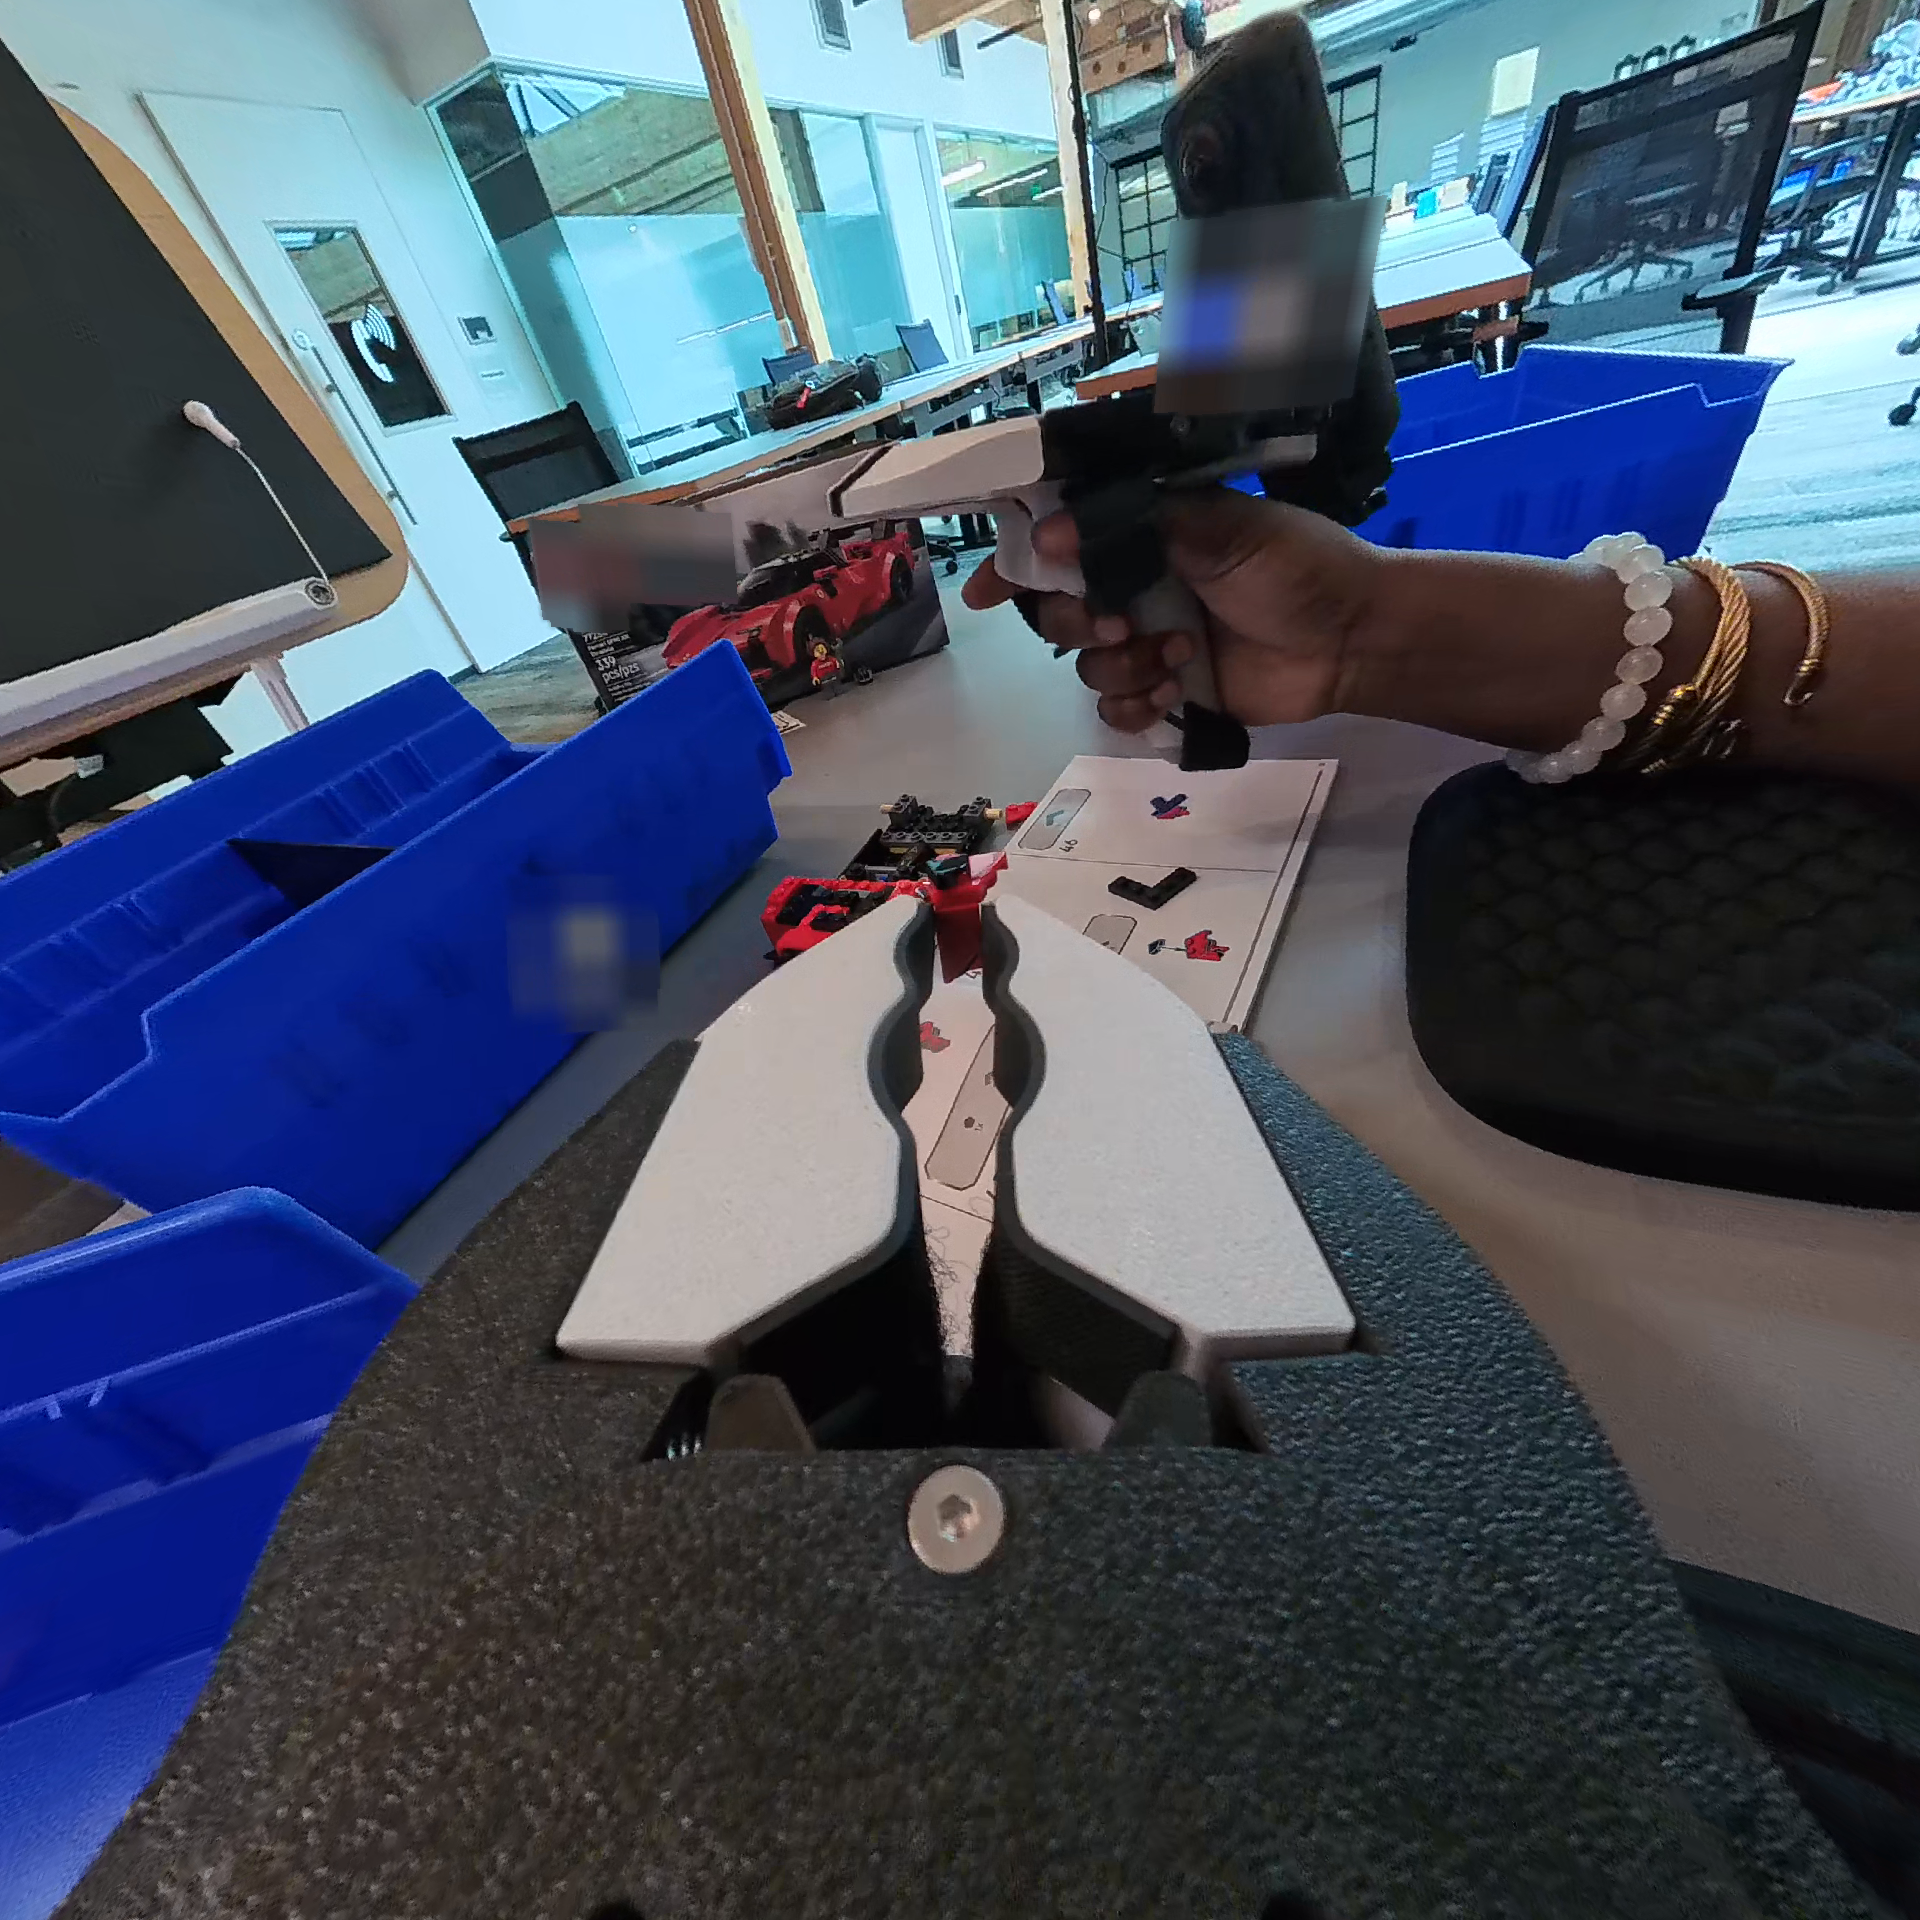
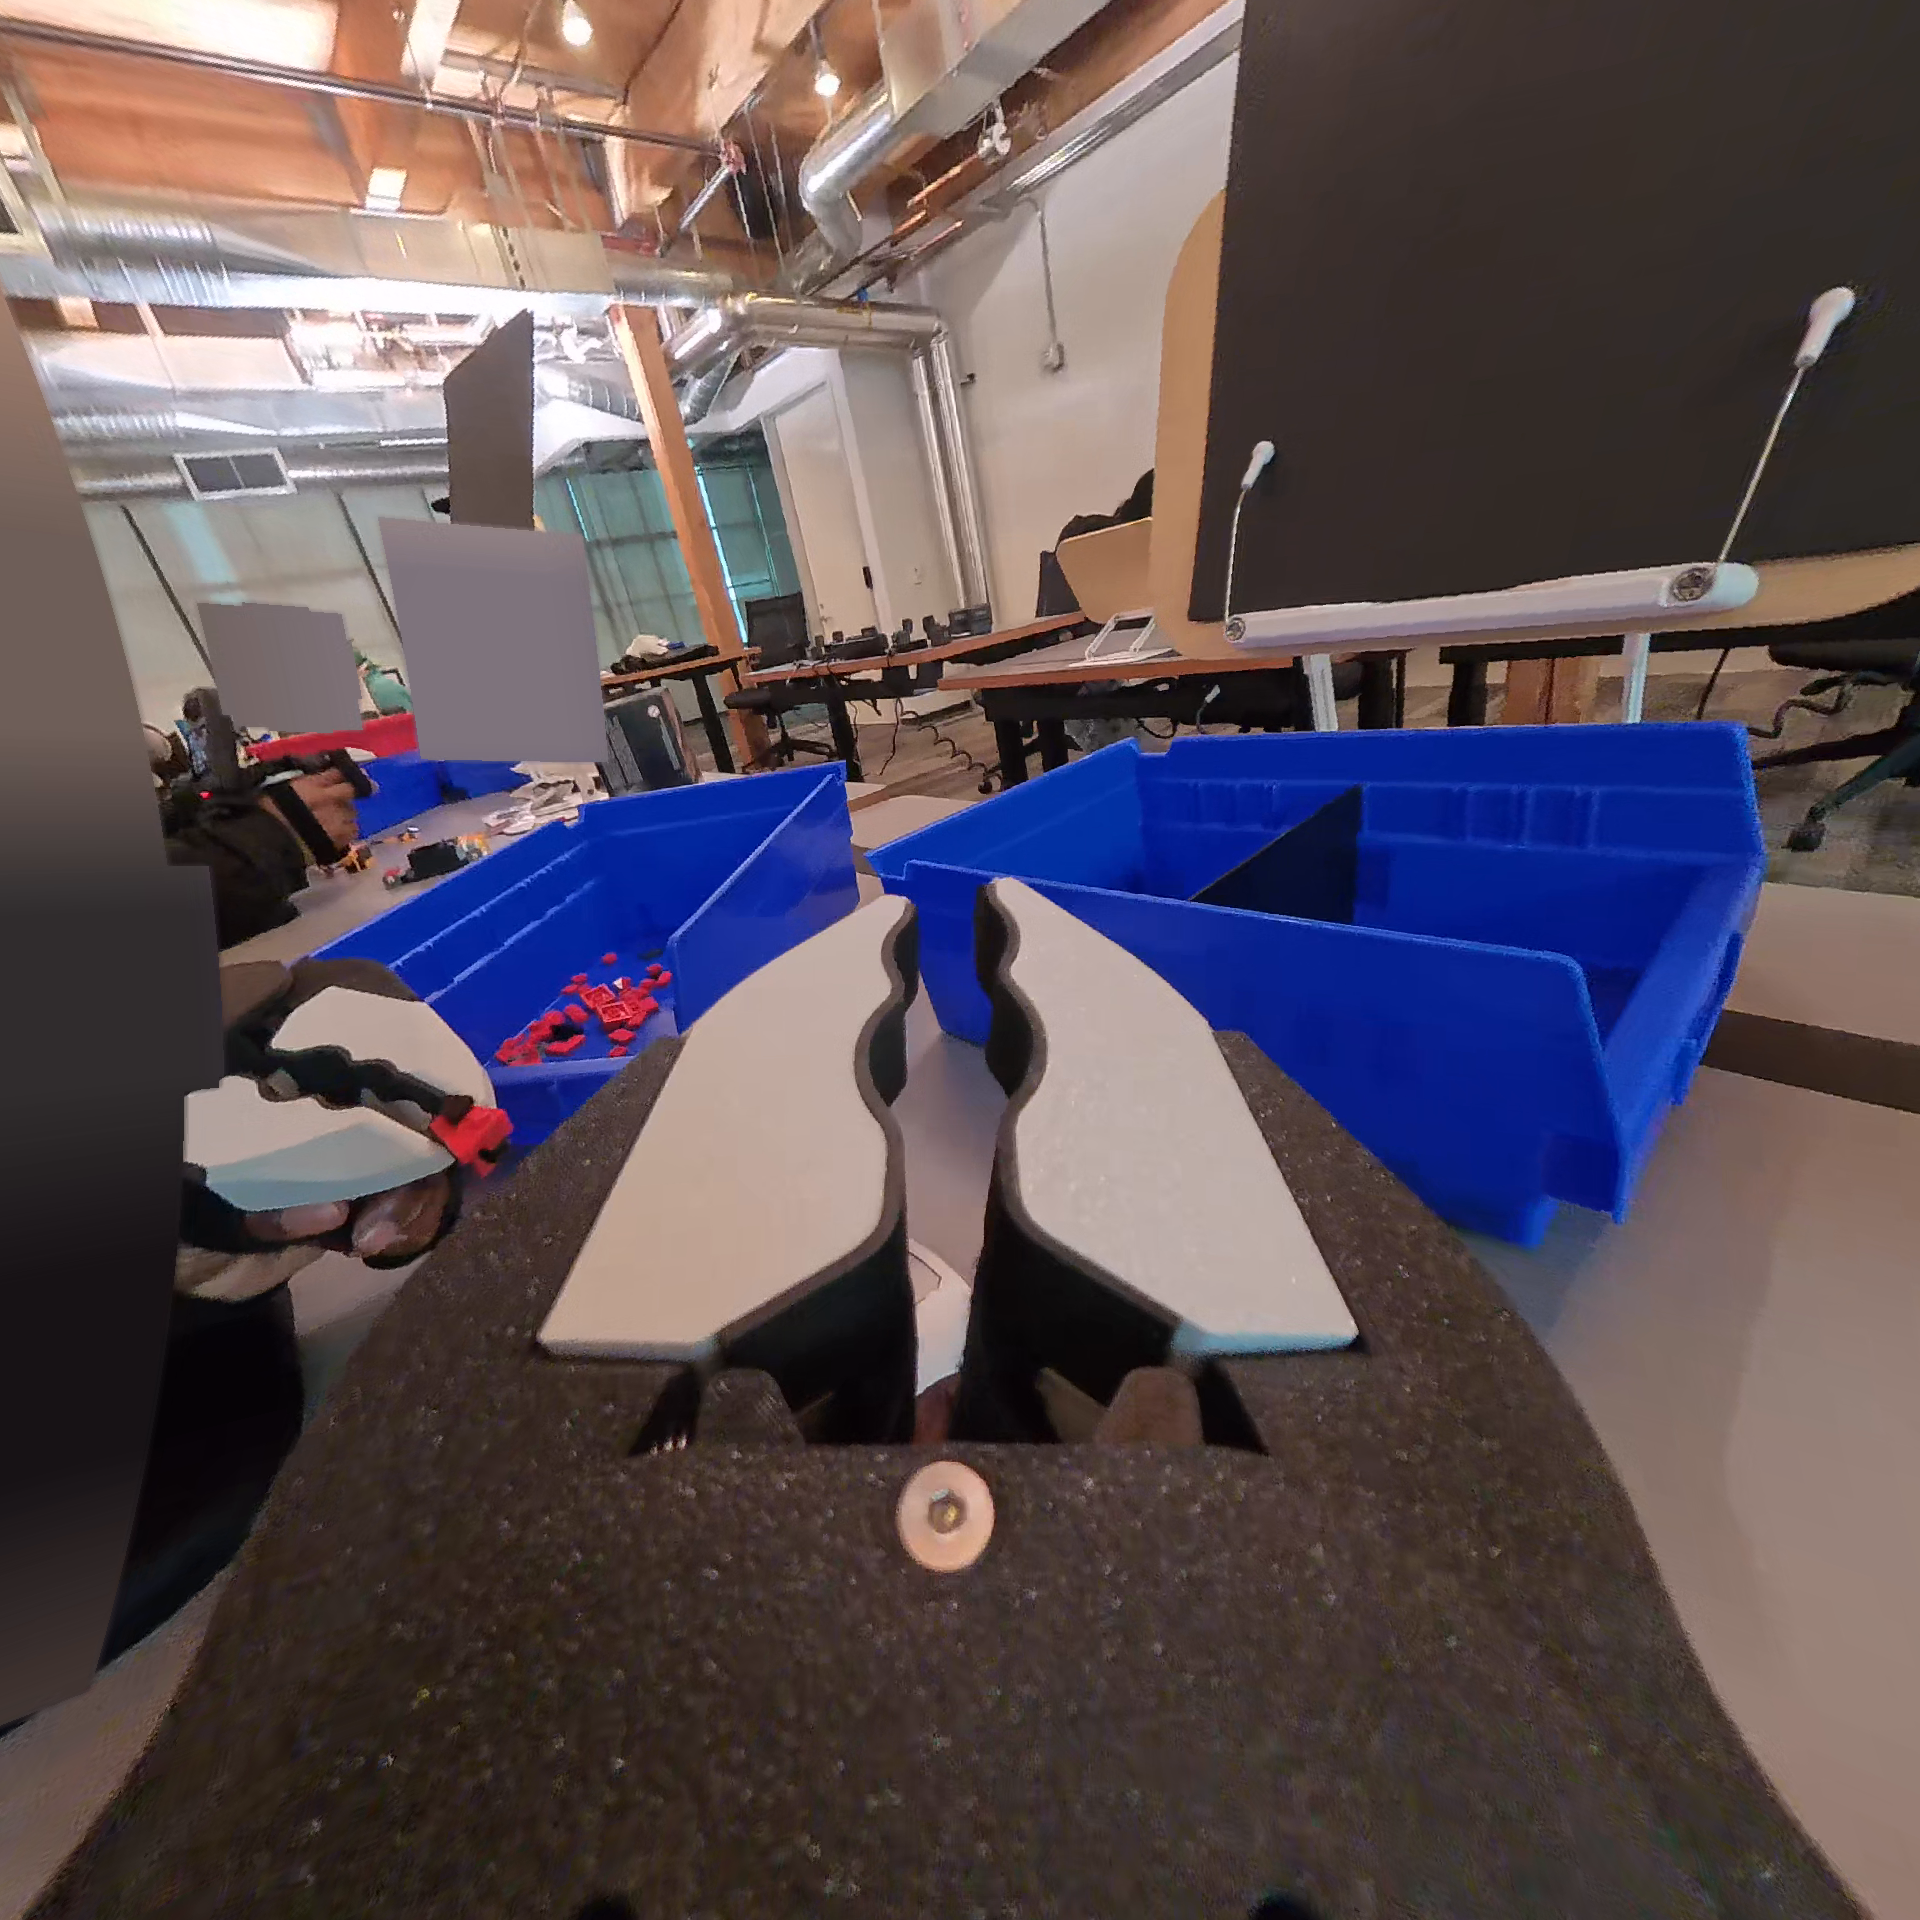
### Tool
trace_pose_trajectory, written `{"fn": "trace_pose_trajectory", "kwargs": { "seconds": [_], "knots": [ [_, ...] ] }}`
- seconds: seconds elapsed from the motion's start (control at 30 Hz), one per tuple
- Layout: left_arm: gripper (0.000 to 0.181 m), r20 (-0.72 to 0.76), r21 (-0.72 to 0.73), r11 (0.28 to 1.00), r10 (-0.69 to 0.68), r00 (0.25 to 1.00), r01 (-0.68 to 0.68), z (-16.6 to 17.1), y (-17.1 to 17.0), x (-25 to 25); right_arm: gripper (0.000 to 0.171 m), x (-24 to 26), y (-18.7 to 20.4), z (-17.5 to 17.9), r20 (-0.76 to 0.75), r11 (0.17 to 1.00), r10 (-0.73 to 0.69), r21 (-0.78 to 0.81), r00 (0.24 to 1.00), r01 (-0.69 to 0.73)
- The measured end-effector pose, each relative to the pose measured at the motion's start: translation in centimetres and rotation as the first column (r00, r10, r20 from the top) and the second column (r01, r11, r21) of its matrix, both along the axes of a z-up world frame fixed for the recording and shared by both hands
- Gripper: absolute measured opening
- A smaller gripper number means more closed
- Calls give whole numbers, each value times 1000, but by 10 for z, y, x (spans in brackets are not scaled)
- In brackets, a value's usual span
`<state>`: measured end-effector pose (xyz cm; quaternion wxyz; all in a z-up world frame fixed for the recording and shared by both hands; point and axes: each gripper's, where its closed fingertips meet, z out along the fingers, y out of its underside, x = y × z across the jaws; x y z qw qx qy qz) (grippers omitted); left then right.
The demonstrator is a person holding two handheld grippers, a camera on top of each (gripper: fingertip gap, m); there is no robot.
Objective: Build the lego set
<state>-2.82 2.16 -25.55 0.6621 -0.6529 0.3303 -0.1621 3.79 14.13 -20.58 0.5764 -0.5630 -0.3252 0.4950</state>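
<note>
Red Lego piece [image 1: 958, 914], small and angular with a dark bit on its top, sits pinched between the tips of the left gripper [image 1: 954, 920], whose pale fingers [image 1: 790, 1122] are pressed in on it; it is held up off the grey surface [image 1: 1455, 1351]. In the right wrist view the same piece [image 2: 473, 1132] shows as a red stub sticking out past the closed fingertips at the left edge. Just beyond the piece, on the surface, lies the partly built car [image 1: 883, 873]: a black studded chassis with red body panels at its near end, resting just beside the far left corner of the open instruction booklet [image 1: 1195, 883]. A loose black L-shaped piece [image 1: 1151, 885] lies on the booklet's page. The Lego box [image 1: 790, 613], printed with a red sports car, stands farther back on the surface. The right gripper [image 2: 948, 914] hangs above the surface with a narrow gap between its fingertips and nothing between them; in the left wrist view it [image 1: 862, 488] is seen from the side, held by a hand [image 1: 1226, 613] with bracelets at the wrist. Blue bins line the left edge: one bin [image 2: 623, 935] holds a scatter of small red pieces [image 2: 592, 1013], and a neighbouring bin [image 2: 1403, 987] has a black divider.
</note>
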Motion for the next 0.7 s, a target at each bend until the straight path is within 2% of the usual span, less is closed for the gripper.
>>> {"fn": "trace_pose_trajectory", "kwargs": {
  "seconds": [0.07, 0.13, 0.2, 0.27, 0.33, 0.37, 0.4, 0.43, 0.47, 0.5, 0.63, 0.7],
  "knots": [
    [8, 6, -3, 1000, -1, 1000, 1, 0, 0, 0, 11, 0, -1, 1, -17, 1000, 26, -12, 1000, -26],
    [8, 14, -2, 1000, -2, 1000, 2, 1, 0, -1, 19, 0, -18, 16, -108, 989, 148, 28, 983, -146],
    [7, 14, -2, 1000, 0, 1000, 0, 1, 0, -1, 26, 7, -36, 38, -233, 962, 272, 74, 934, -262],
    [8, 17, -5, 1000, 2, 1000, -2, 1, 1, -2, 39, 22, -44, 57, -359, 946, 324, 108, 875, -305],
    [8, 29, -9, 1000, 1, 1000, -1, 2, 1, -2, 58, 41, -51, 76, -505, 922, 382, 152, 774, -356],
    [8, 36, -9, 1000, 1, 999, -1, 2, 1, -3, 76, 54, -52, 87, -591, 907, 402, 153, 699, -392],
    [8, 42, -10, 1000, 2, 999, -2, 3, 1, -3, 88, 69, -53, 99, -679, 883, 422, 155, 601, -444],
    [8, 45, -11, 1000, 4, 999, -4, 3, 1, -4, 96, 83, -51, 108, -750, 859, 423, 154, 509, -487],
    [8, 46, -13, 1000, 7, 999, -7, 2, 2, -5, 101, 92, -46, 112, -795, 853, 399, 138, 458, -504],
    [8, 48, -16, 1000, 10, 999, -9, 2, 2, -5, 99, 93, -38, 111, -809, 869, 354, 98, 470, -485],
    [8, 66, -18, 1000, 8, 998, -7, 4, 2, -6, 95, 63, -17, 86, -627, 960, 215, -3, 748, -279],
    [7, 66, -16, 1000, 7, 998, -5, 4, 2, -6, 95, 56, -12, 79, -546, 978, 168, -10, 820, -207]
  ]
}}
